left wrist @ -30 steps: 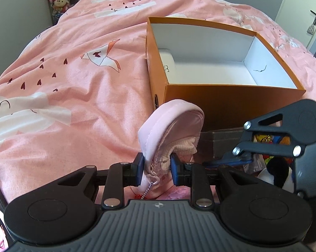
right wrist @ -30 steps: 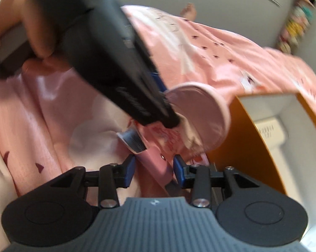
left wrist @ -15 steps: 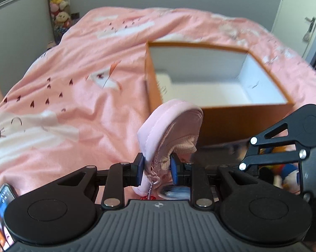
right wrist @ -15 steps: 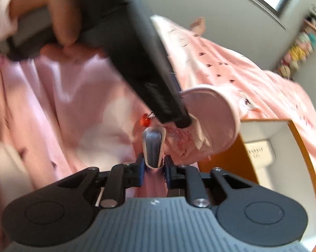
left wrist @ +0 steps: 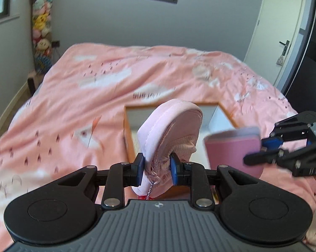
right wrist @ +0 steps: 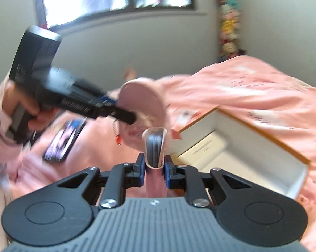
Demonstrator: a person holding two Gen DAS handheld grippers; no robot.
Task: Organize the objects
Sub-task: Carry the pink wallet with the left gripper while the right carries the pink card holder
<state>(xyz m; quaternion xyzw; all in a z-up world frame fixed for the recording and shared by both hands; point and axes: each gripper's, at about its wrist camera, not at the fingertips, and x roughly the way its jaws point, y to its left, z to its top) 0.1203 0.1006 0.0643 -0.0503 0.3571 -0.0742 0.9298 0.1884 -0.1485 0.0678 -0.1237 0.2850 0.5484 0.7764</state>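
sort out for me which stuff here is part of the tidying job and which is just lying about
Part of the job:
- pink pouch, held by the left gripper
- pink flat case, held by the right gripper
- orange box, open

Just lying about:
- phone on the bedspread
- plush toys

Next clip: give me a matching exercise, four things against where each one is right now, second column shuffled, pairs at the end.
Things:
1. pink pouch
2. pink case
3. phone
4. orange box

Places:
A. lying flat on the bedspread
B. clamped in the right tool
C. open on the bed, white inside
D. clamped in the left tool

Pairs: 1-D, 2-B, 3-A, 4-C
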